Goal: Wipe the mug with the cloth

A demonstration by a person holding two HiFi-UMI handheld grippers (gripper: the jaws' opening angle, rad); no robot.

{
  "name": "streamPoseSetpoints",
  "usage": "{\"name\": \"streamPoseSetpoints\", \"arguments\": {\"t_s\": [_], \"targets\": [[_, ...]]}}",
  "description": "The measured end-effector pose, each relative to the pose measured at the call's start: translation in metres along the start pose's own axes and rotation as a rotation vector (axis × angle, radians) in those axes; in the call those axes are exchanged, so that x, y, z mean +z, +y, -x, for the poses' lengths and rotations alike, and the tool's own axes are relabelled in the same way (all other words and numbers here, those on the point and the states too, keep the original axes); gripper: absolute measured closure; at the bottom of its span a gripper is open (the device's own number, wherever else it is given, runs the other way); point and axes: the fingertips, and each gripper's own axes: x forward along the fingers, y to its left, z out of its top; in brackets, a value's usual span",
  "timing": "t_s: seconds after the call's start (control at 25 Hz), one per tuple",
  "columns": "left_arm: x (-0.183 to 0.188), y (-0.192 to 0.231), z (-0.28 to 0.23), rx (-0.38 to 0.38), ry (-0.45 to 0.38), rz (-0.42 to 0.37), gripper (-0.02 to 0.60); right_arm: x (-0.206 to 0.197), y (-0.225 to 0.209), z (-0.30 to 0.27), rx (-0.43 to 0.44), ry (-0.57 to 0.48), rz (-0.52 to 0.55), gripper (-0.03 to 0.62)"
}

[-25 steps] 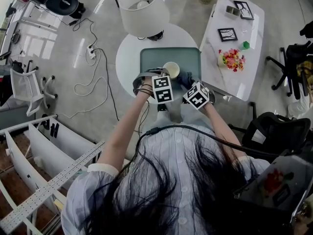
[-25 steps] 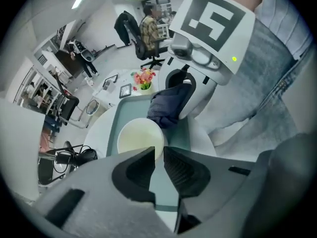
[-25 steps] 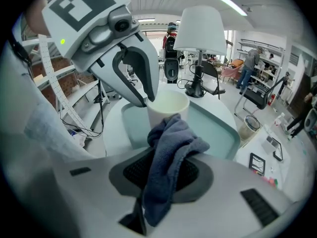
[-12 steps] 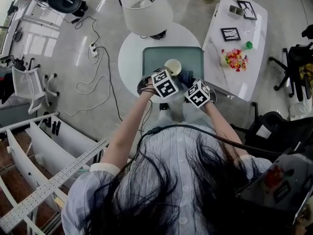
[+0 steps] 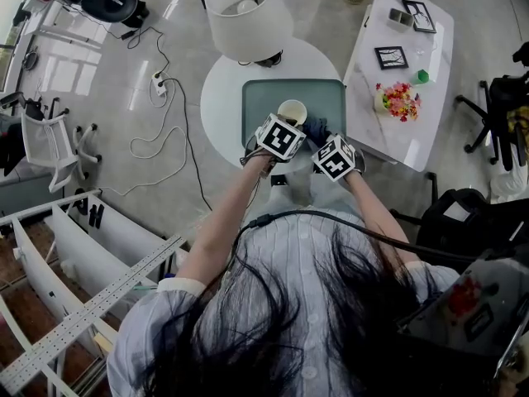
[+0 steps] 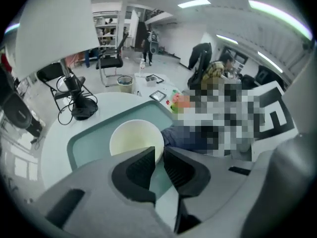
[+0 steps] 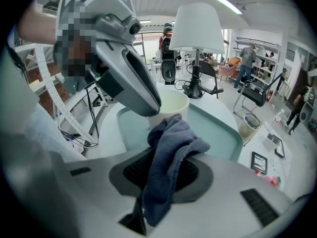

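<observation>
- A round white surface [image 5: 221,106] stands on the floor [image 5: 99,164].
- On this surface lies a teal tray [image 5: 260,98] with rounded corners and a low rim. It covers the part nearest to the person.
- Behind the tray, a lamp [image 5: 248,15] with a white shade stands on the same surface.
- A pale mug [image 5: 292,112] is over the tray; I cannot tell if it touches the tray.
- To the right stands a second surface [image 5: 413,135], long and white. It carries a dark picture frame [image 5: 391,57], a second frame [image 5: 421,15], colourful flowers [image 5: 394,100] and a small green thing [image 5: 422,76].
- On the floor lie a power strip [image 5: 159,88] and a looping cable [image 5: 153,151].
</observation>
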Motion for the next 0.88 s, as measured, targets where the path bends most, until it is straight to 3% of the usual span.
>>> {"name": "streamPoseSetpoints", "arguments": {"t_s": [0.12,0.2,0.28,0.36,0.52,0.6,0.68,0.8,0.88], "targets": [[0.005,0.003,0.004,0.011,-0.042,0.146,0.517,-0.001,-0.001,0.000,-0.003,0.000,-0.012,0.500],[0.006,0.000,0.004,-0.003,-0.045,0.142,0.517,-0.001,-0.001,0.000,-0.003,0.000,-0.019,0.500],[0.002,-0.008,0.003,-0.030,-0.006,0.013,0.515,0.000,-0.001,0.000,-0.001,-0.001,-0.023,0.500],[-0.007,-0.015,0.001,-0.048,0.057,-0.170,0.515,0.000,-0.001,0.000,-0.001,-0.001,-0.023,0.500],[-0.018,0.000,0.007,0.048,0.191,-0.584,0.514,-0.001,-0.001,0.000,-0.003,-0.002,-0.030,0.500],[-0.021,0.009,0.011,0.083,0.253,-0.747,0.501,0.000,-0.001,0.000,-0.003,-0.004,-0.032,0.500],[-0.027,0.010,0.012,0.056,0.301,-0.829,0.497,0.000,0.000,0.001,-0.003,-0.005,-0.033,0.500],[-0.038,0.008,0.008,0.002,0.342,-0.867,0.497,-0.001,0.001,0.002,-0.004,-0.005,-0.033,0.500],[-0.038,0.012,0.004,0.028,0.341,-0.887,0.497,0.000,0.002,0.002,-0.003,-0.006,-0.032,0.500]]}}
